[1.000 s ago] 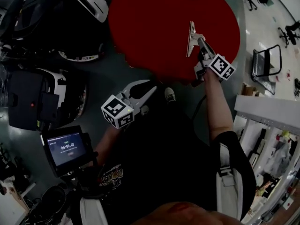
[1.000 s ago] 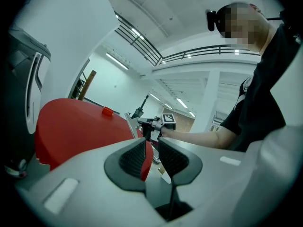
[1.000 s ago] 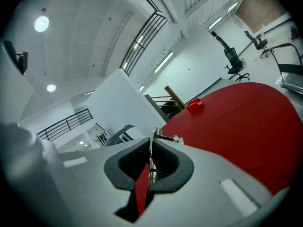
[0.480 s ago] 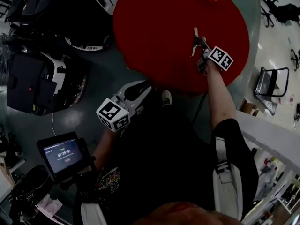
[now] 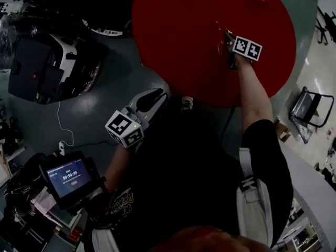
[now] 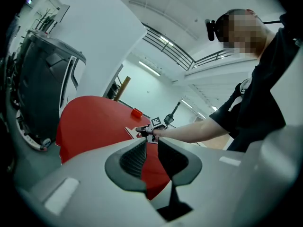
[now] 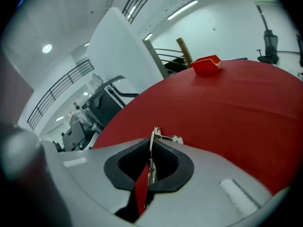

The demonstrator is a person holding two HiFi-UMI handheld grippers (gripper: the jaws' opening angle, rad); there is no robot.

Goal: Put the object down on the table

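While the person's right arm (image 5: 253, 96) reaches out over a round red table (image 5: 178, 51), the right gripper (image 7: 151, 149) has its jaws nearly together, pinching a thin flat metal object (image 7: 153, 133) that stands on edge between the pads. That object is over the table's right part, close above the red surface. No view shows whether it touches the top. Only its narrow edge and a bit of silver at its tip can be seen, so its shape is hard to make out, and from the head view it is small and dim.

A small red box (image 7: 207, 64) with an open top sits on the table's far side, well apart from the right gripper. What is in it cannot be seen.

Nearer the person's body, off the table's edge, the left gripper (image 6: 151, 145) has its jaws spread with nothing between them. They have just been closing a little.

On the floor to the left are dark cases (image 5: 37, 72) and a lit screen (image 5: 67, 176) with digits too small to read. A folding chair (image 5: 310, 106) is cut off at the right edge.
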